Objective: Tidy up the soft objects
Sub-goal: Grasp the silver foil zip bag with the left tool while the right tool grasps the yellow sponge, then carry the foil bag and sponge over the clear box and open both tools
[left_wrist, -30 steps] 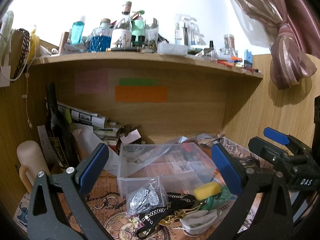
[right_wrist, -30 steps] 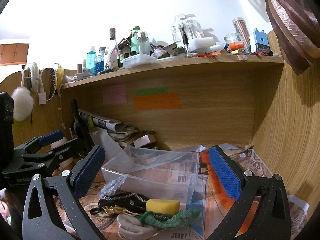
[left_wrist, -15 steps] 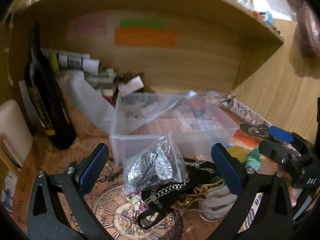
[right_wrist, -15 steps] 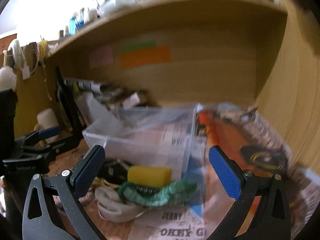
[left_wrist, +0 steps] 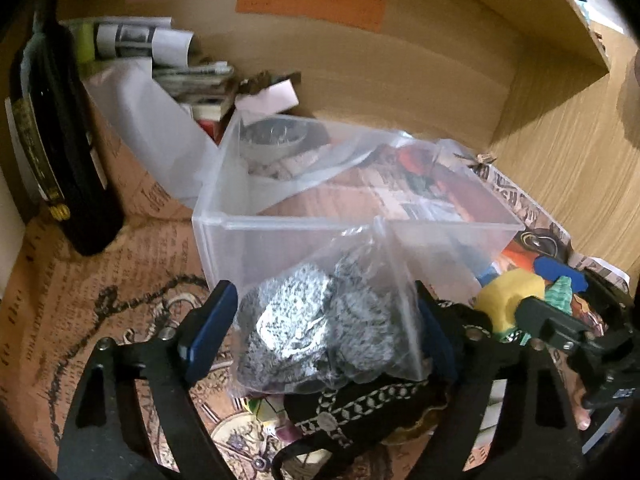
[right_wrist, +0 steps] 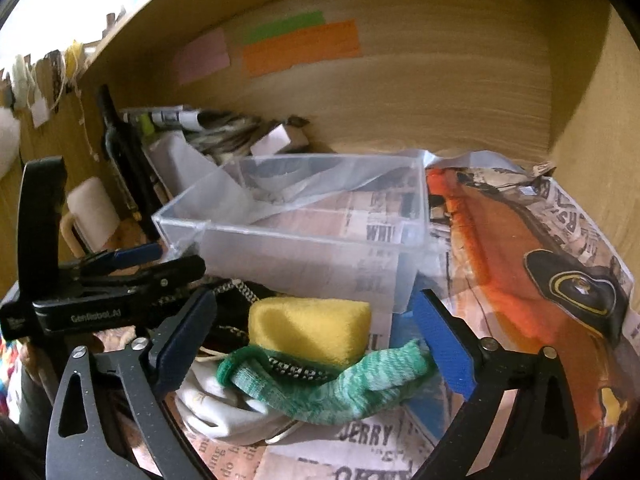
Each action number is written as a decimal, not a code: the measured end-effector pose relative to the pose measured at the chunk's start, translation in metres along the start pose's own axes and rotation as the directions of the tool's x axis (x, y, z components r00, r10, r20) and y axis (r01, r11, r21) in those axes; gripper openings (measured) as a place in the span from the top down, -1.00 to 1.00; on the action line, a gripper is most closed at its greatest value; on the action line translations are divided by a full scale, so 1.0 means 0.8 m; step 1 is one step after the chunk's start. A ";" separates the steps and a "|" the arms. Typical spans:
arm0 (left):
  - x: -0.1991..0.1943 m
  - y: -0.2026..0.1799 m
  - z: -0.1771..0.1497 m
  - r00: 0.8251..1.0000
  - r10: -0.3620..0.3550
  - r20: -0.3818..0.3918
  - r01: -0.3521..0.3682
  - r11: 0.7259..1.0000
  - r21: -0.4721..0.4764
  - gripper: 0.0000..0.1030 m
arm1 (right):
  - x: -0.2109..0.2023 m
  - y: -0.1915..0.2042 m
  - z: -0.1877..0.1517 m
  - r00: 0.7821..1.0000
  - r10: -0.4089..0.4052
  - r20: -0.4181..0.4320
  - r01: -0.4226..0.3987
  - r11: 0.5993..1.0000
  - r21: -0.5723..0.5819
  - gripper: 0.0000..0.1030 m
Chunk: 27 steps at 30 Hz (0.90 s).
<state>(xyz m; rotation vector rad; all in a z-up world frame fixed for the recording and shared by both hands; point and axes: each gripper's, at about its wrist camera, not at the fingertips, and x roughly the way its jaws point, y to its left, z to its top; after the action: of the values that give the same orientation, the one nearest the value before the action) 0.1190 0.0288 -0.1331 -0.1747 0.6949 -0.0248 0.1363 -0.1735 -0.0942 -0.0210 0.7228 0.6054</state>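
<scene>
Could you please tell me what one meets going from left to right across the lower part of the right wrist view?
Left gripper → white sock → yellow sponge → green sock → orange printed paper.

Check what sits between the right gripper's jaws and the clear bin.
In the right wrist view, the right gripper frames a yellow sponge and a green sock; the sponge lies directly before the clear bin.
</scene>
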 end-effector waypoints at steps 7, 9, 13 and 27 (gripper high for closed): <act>-0.003 0.012 -0.010 0.999 -0.051 -0.015 0.050 0.998 -0.035 -0.04 | 0.009 -0.010 -0.007 1.000 -0.003 -0.029 0.003 1.000 0.017 -0.35; -0.004 0.017 -0.011 0.998 -0.059 -0.017 0.058 0.997 -0.053 0.12 | 0.009 -0.009 -0.007 0.999 -0.002 -0.033 0.002 1.000 0.013 -0.20; -0.012 0.023 -0.013 0.999 -0.048 -0.008 0.047 0.996 -0.070 0.26 | 0.008 -0.007 -0.009 0.999 -0.002 -0.036 0.002 1.000 -0.002 0.02; -0.088 0.004 0.008 0.987 -0.050 0.154 0.052 0.999 -0.005 0.70 | -0.032 -0.002 0.012 0.995 0.018 0.097 -0.020 1.000 0.014 0.18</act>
<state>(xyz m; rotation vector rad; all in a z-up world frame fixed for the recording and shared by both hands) 0.0693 0.0384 -0.0841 -0.2009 0.5360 -0.0564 0.1280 -0.1862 -0.0713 0.0294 0.6341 0.6151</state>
